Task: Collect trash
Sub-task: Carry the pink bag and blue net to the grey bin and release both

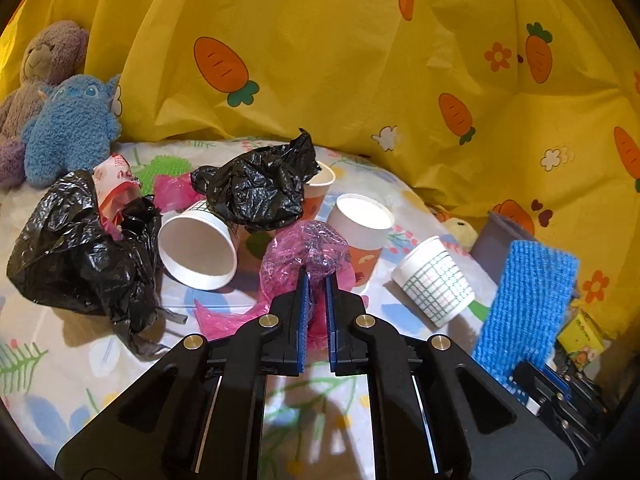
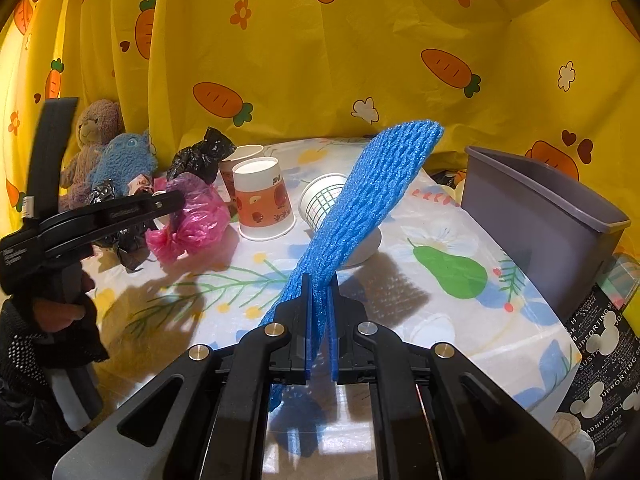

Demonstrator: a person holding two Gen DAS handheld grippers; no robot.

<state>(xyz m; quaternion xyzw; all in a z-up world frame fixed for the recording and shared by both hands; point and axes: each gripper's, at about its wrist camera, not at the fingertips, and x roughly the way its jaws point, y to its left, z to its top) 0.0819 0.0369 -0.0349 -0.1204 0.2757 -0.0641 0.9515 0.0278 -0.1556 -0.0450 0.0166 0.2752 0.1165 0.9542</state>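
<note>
My left gripper (image 1: 316, 276) is shut on a crumpled pink plastic bag (image 1: 304, 252) lying among the trash on the table; it also shows in the right wrist view (image 2: 192, 216). My right gripper (image 2: 321, 280) is shut on a blue foam net sleeve (image 2: 372, 192) and holds it upright above the table; the sleeve shows at the right of the left wrist view (image 1: 528, 300). Paper cups (image 1: 200, 252) (image 1: 436, 280) (image 2: 262, 200) and black plastic bags (image 1: 84, 248) (image 1: 260, 188) lie around. A grey bin (image 2: 552, 224) stands at the right.
Two plush toys, brown (image 1: 44, 60) and blue (image 1: 72, 128), sit at the back left. A yellow carrot-print cloth (image 1: 360, 60) hangs behind the table. A black printed bag (image 2: 604, 360) and a small yellow box (image 1: 580, 336) are at the right edge.
</note>
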